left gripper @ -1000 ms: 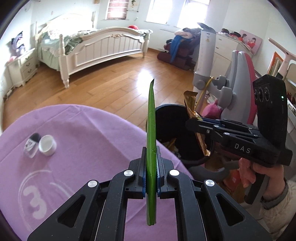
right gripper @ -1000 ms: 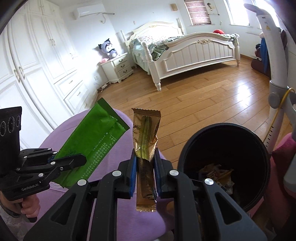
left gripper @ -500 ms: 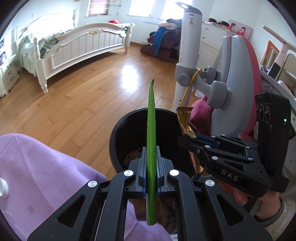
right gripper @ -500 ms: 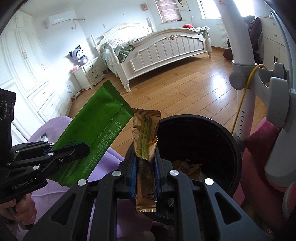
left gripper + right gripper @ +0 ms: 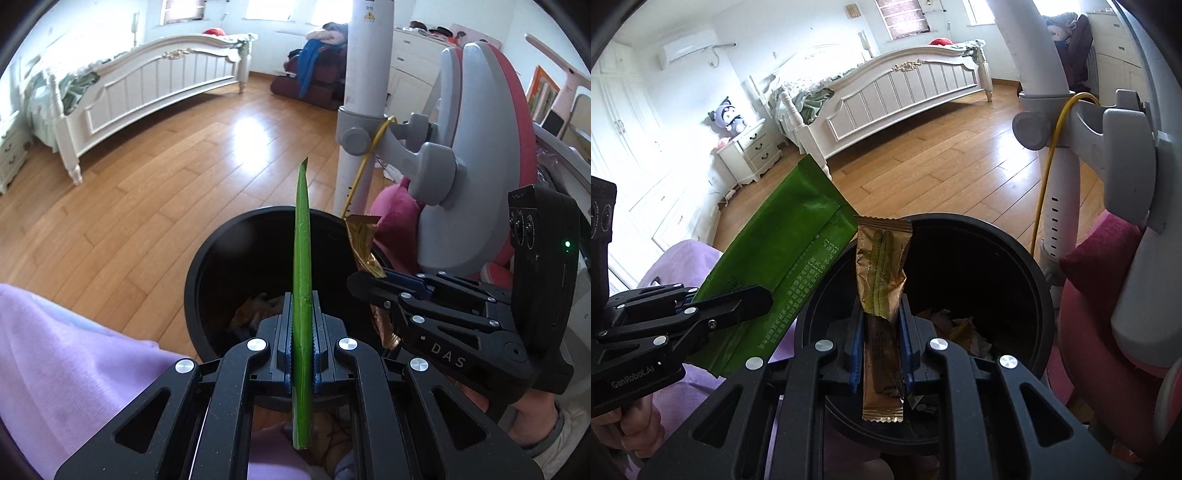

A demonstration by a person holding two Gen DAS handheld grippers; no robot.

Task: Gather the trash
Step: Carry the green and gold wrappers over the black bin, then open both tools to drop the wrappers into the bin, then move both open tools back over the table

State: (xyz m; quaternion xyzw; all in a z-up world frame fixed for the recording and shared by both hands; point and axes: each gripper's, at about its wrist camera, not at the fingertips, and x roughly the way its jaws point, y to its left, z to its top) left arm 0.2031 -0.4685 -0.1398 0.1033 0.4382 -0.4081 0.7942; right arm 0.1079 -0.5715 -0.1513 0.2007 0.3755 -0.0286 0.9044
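My left gripper (image 5: 302, 332) is shut on a flat green wrapper (image 5: 302, 280), seen edge-on and standing upright over the near rim of the black trash bin (image 5: 207, 258). In the right wrist view the same green wrapper (image 5: 783, 266) slants up from the left gripper (image 5: 753, 302) at the bin's left edge. My right gripper (image 5: 881, 332) is shut on a gold-brown snack wrapper (image 5: 882, 273), held upright above the open black bin (image 5: 1027, 269). Crumpled wrappers (image 5: 956, 328) lie at the bin's bottom. From the left wrist view the right gripper (image 5: 373, 286) holds the gold wrapper (image 5: 364, 245) at the bin's right rim.
A purple cloth-covered table (image 5: 62, 350) borders the bin on the left. A white pole with a yellow cable (image 5: 360, 122) and a grey-and-pink chair (image 5: 476, 155) stand just behind and right of the bin. Wooden floor (image 5: 159, 166) and a white bed (image 5: 905, 92) lie beyond.
Both grippers have carried their wrappers off the purple table and lower over the black bin, which now fills the middle of both views. Neither grip has changed.
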